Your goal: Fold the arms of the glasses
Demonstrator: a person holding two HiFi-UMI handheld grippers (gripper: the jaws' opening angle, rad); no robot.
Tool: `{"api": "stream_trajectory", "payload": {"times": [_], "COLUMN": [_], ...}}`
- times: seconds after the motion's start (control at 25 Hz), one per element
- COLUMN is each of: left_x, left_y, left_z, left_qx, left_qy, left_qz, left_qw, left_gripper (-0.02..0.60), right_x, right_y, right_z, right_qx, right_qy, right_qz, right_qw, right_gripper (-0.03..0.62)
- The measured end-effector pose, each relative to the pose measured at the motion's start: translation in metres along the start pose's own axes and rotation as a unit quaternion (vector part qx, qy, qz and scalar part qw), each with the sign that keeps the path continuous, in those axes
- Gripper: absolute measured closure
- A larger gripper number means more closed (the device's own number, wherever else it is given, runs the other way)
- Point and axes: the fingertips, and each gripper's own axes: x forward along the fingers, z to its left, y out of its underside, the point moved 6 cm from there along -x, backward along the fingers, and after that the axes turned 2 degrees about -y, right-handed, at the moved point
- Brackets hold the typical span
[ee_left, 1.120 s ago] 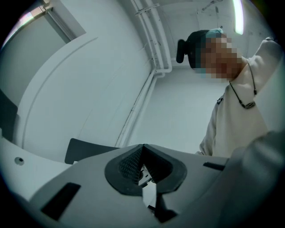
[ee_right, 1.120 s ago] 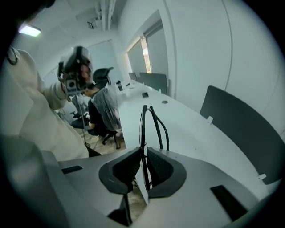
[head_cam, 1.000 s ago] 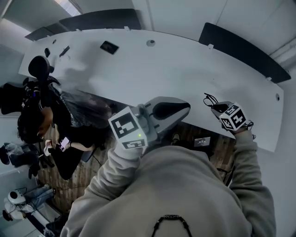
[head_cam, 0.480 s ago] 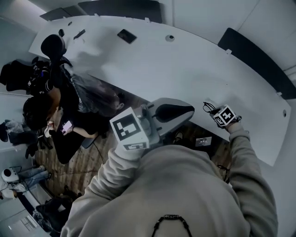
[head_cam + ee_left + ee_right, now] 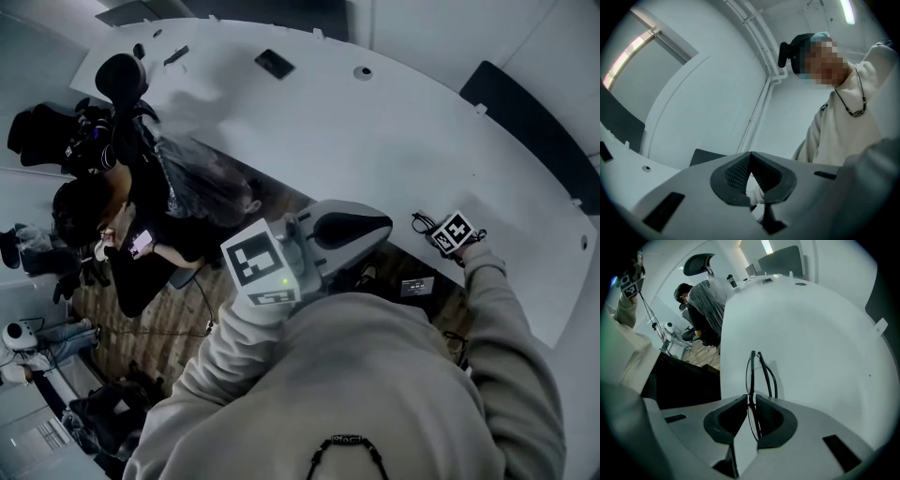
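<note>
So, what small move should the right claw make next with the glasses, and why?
Probably lower the right claw until the glasses rest on the white table. It pinches their frame close over the table, near its edge. The left claw is shut, empty and far from them, so it cannot help with an arm yet.

Your white table (image 5: 375, 141) curves across the room. Dark panels (image 5: 525, 112) stand behind its far edge, and a black chair (image 5: 122, 73) sits at its left end. Wood floor (image 5: 159, 328) lies below you, and a strip light (image 5: 847, 11) glows overhead.
</note>
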Motion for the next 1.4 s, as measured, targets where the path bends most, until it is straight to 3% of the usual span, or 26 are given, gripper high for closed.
{"api": "stream_trajectory", "payload": {"times": [0.2, 0.4, 0.48, 0.56, 0.64, 0.72, 0.8, 1.0, 1.24, 1.4], "left_x": [-0.002, 0.004, 0.009, 0.014, 0.021, 0.027, 0.034, 0.054, 0.059, 0.068], "left_y": [0.000, -0.004, -0.005, -0.005, -0.002, 0.002, 0.004, 0.006, -0.003, -0.004], "left_z": [0.006, 0.008, 0.009, 0.011, 0.013, 0.017, 0.019, 0.013, 0.011, 0.010], "left_qx": [-0.001, 0.002, 0.003, 0.001, -0.001, -0.004, -0.005, -0.005, -0.007, -0.001], "left_qy": [-0.004, 0.004, 0.010, 0.016, 0.023, 0.028, 0.034, 0.053, 0.054, 0.059], "left_qz": [-0.005, -0.009, -0.010, -0.009, -0.008, -0.005, -0.001, 0.005, -0.023, -0.021], "left_qw": [1.0000, 0.9999, 0.9999, 0.9998, 0.9997, 0.9996, 0.9994, 0.9985, 0.9983, 0.9980], "left_gripper": [0.576, 0.575, 0.575, 0.575, 0.575, 0.575, 0.575, 0.575, 0.576, 0.575], "right_x": [-0.008, -0.032, -0.048, -0.069, -0.097, -0.130, -0.163, -0.238, -0.303, -0.331], "right_y": [-0.007, 0.011, 0.018, 0.022, 0.023, 0.018, 0.012, 0.012, 0.004, -0.008], "right_z": [-0.012, -0.030, -0.035, -0.036, -0.035, -0.029, -0.016, 0.021, 0.082, 0.116], "right_qx": [0.027, 0.043, 0.063, 0.091, 0.141, 0.184, 0.190, 0.165, 0.111, 0.045], "right_qy": [0.026, 0.087, 0.109, 0.121, 0.114, 0.098, 0.097, 0.115, 0.148, 0.138], "right_qz": [-0.016, -0.013, -0.043, -0.107, -0.209, -0.310, -0.372, -0.463, -0.534, -0.563], "right_qw": [0.999, 0.995, 0.991, 0.983, 0.961, 0.928, 0.903, 0.863, 0.825, 0.813], "right_gripper": [0.478, 0.424, 0.433, 0.540, 0.562, 0.571, 0.571, 0.572, 0.572, 0.572]}}
